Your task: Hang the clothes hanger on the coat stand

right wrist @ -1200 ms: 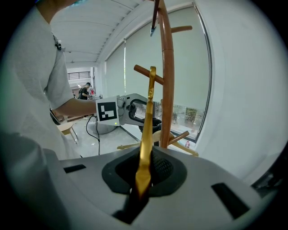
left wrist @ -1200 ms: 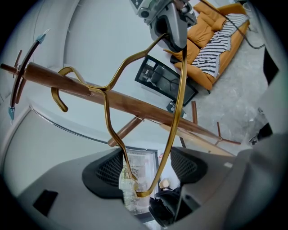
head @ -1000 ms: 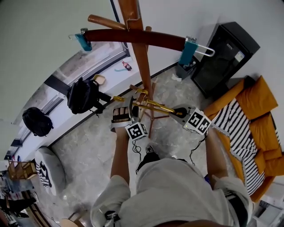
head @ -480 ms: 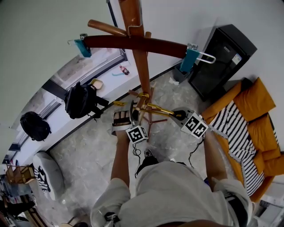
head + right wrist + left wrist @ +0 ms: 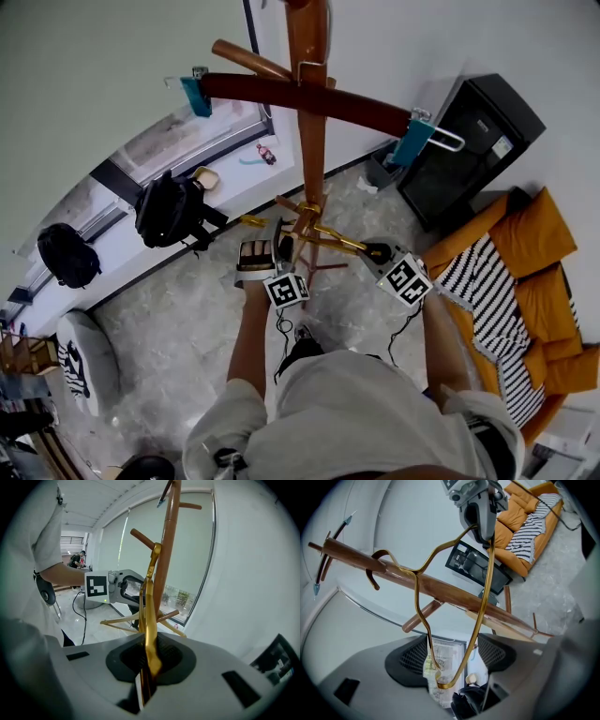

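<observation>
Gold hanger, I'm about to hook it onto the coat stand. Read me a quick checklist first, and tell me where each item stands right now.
1. Right gripper clamped on the gold hanger: ok, jaws shut on its wire.
2. Left gripper on the hanger's other end: ok, both wires lie against the jaws.
3. Hook close to a peg: ok, right beside it in the right gripper view.
4. Hook over that peg: cannot tell, the two overlap.
5. Peg bare: ok, nothing on its visible length.
6. Wooden hanger on the coat stand clear of the path: cannot tell.
</observation>
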Demonstrator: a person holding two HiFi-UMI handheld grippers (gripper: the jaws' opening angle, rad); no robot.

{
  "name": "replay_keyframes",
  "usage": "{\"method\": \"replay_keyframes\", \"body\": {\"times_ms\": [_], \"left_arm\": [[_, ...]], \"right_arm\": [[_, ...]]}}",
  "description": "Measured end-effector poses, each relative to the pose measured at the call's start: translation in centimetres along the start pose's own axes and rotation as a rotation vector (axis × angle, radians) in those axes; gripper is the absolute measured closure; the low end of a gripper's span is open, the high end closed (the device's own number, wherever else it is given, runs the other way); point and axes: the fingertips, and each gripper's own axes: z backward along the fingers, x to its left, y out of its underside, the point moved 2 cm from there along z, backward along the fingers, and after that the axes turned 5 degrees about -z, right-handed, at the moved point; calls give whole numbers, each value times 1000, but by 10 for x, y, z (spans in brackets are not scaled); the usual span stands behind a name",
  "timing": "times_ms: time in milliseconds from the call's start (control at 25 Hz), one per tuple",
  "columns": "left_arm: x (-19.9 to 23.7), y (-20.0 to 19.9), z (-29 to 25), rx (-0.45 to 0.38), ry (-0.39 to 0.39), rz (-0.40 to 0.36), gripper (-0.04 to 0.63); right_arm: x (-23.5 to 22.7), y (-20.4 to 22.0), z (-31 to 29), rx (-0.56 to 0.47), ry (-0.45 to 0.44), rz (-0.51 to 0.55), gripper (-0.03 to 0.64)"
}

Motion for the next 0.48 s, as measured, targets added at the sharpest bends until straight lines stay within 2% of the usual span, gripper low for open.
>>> {"method": "replay_keyframes", "body": {"times_ms": [200, 240, 320, 480], "left_arm": [[2, 3, 7, -24, 2, 157, 258], [2, 3, 9, -22, 2, 172, 258], [1, 1, 15, -23, 0, 188, 258], [1, -1, 26, -20, -4, 253, 258]], "right_arm": [[-5, -2, 0, -37, 39, -14, 589], [-6, -3, 1, -47, 48, -19, 567], [-8, -3, 3, -62, 65, -28, 483], [-10, -5, 11, -97, 84, -41, 443]]}}
